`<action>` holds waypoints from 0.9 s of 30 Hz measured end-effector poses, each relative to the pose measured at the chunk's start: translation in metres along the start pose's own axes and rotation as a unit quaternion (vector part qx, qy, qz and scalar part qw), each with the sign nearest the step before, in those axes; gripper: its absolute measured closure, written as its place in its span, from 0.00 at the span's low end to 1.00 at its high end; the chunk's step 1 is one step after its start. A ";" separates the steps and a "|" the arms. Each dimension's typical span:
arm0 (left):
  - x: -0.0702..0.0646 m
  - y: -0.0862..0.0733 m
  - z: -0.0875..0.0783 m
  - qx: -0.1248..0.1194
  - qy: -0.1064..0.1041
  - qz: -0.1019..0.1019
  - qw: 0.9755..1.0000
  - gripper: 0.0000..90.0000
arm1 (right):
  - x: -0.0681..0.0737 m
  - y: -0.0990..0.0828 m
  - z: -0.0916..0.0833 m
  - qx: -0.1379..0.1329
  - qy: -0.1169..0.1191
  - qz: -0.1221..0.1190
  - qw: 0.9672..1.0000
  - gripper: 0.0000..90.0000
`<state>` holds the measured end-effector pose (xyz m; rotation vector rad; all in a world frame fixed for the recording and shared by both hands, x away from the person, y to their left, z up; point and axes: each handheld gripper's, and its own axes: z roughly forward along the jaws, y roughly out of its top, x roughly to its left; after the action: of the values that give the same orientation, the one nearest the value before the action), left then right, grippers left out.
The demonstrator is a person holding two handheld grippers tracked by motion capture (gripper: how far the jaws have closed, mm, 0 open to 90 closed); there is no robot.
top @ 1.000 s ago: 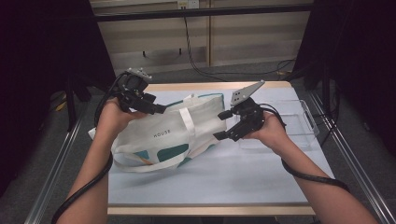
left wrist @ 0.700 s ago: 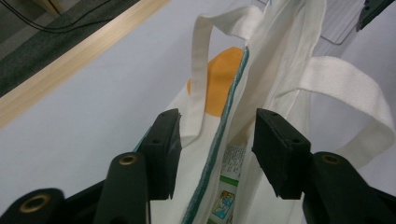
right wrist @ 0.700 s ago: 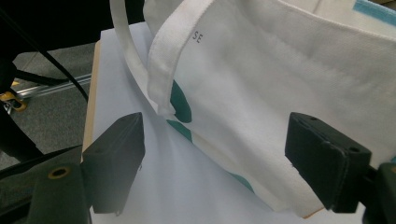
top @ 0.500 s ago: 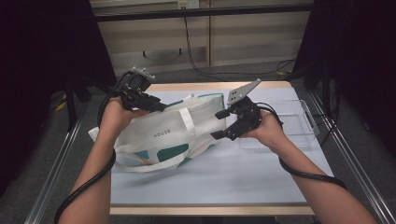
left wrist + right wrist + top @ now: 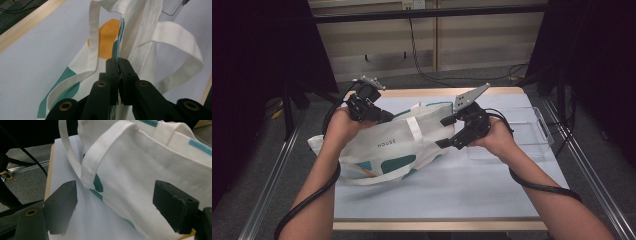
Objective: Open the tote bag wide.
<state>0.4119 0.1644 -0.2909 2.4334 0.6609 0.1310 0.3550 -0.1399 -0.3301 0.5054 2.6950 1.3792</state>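
Your left hand-held gripper [image 5: 118, 75] has just been closing, and its jaws now pinch the top edge of the one tote bag [image 5: 392, 147], with the fabric caught between the pads at the bag's far left corner. Your right hand-held gripper [image 5: 115, 207] has its jaws standing wide apart, one on each side of the bag's right end, with neither pad pressing on the cloth. The bag is white canvas with teal patches and one orange spot [image 5: 107, 37], lying on its side across the tabletop [image 5: 437, 190] between your two hands. It has two white straps: one [image 5: 414, 129] crosses the bag's upper side, and the other [image 5: 175, 45] loops out from its mouth. Just beyond the bag's right end sits one clear plastic tray [image 5: 532, 132], on the tabletop behind your right hand [image 5: 497, 140].
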 end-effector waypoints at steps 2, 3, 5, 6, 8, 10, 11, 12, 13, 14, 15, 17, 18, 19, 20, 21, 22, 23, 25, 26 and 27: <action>-0.001 0.000 0.000 0.001 0.001 -0.001 1.000 0.97 | 0.000 0.001 0.000 0.000 -0.001 -0.001 1.000 0.21; -0.001 0.000 0.000 0.002 -0.002 0.002 1.000 0.97 | 0.001 0.001 0.000 0.000 -0.002 -0.002 1.000 0.21; -0.003 0.000 0.001 -0.001 -0.002 0.004 1.000 0.97 | 0.001 0.001 -0.001 -0.001 -0.004 -0.004 1.000 0.21; -0.004 0.000 0.001 0.000 -0.003 0.006 1.000 0.97 | 0.001 0.001 0.000 -0.002 -0.004 -0.003 1.000 0.21; -0.006 0.001 0.001 0.001 -0.005 0.010 1.000 0.97 | 0.000 0.002 0.000 -0.002 -0.005 -0.002 1.000 0.21; -0.008 0.001 0.001 0.002 -0.006 0.013 1.000 0.97 | 0.001 0.002 0.000 -0.001 -0.008 -0.002 1.000 0.21; -0.009 0.001 0.002 0.003 -0.004 0.016 1.000 0.97 | 0.000 0.003 0.000 0.000 -0.008 -0.002 1.000 0.20; -0.010 0.001 0.002 0.001 -0.006 0.015 1.000 0.97 | 0.000 0.003 0.000 0.000 -0.008 -0.004 1.000 0.20; -0.011 0.002 0.003 0.003 -0.009 0.019 1.000 0.97 | 0.000 0.003 0.000 -0.001 -0.009 -0.006 1.000 0.20; -0.012 0.002 0.003 0.005 -0.008 0.022 1.000 0.97 | 0.000 0.004 0.000 -0.001 -0.009 -0.005 1.000 0.20; -0.013 0.003 0.003 0.006 -0.009 0.025 1.000 0.97 | 0.000 0.004 0.000 0.000 -0.009 -0.004 1.000 0.20; -0.015 0.004 0.004 0.010 -0.014 0.030 0.999 0.97 | 0.000 0.005 0.001 0.000 -0.010 -0.005 1.000 0.19; -0.017 0.005 0.006 0.007 -0.013 0.028 1.000 0.97 | 0.000 0.005 0.001 0.001 -0.009 -0.006 1.000 0.19; -0.018 0.006 0.006 0.010 -0.014 0.031 0.999 0.97 | 0.000 0.005 0.001 0.001 -0.010 -0.007 1.000 0.19; -0.019 0.007 0.006 0.012 -0.016 0.036 0.999 0.97 | 0.000 0.006 0.002 0.001 -0.011 -0.008 1.000 0.19; -0.020 0.007 0.008 0.010 -0.016 0.037 0.999 0.97 | -0.001 0.006 0.002 0.001 -0.011 -0.008 1.000 0.19; -0.021 0.007 0.008 0.010 -0.017 0.037 0.999 0.97 | -0.001 0.006 0.003 0.000 -0.014 -0.008 1.000 0.19; -0.021 0.008 0.009 0.011 -0.018 0.040 0.999 0.97 | -0.001 0.005 0.003 0.001 -0.014 -0.008 1.000 0.19; -0.023 0.008 0.011 0.008 -0.019 0.035 0.999 0.97 | -0.002 0.005 0.003 0.002 -0.018 -0.011 1.000 0.17; -0.023 0.009 0.011 0.013 -0.022 0.041 0.999 0.97 | -0.002 0.005 0.003 0.002 -0.019 -0.012 1.000 0.17; -0.023 0.010 0.011 0.016 -0.019 0.045 0.999 0.97 | -0.002 0.005 0.003 0.002 -0.019 -0.014 1.000 0.17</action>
<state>0.3984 0.1404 -0.2931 2.4899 0.5406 0.1112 0.3588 -0.1357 -0.3276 0.4869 2.6646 1.3446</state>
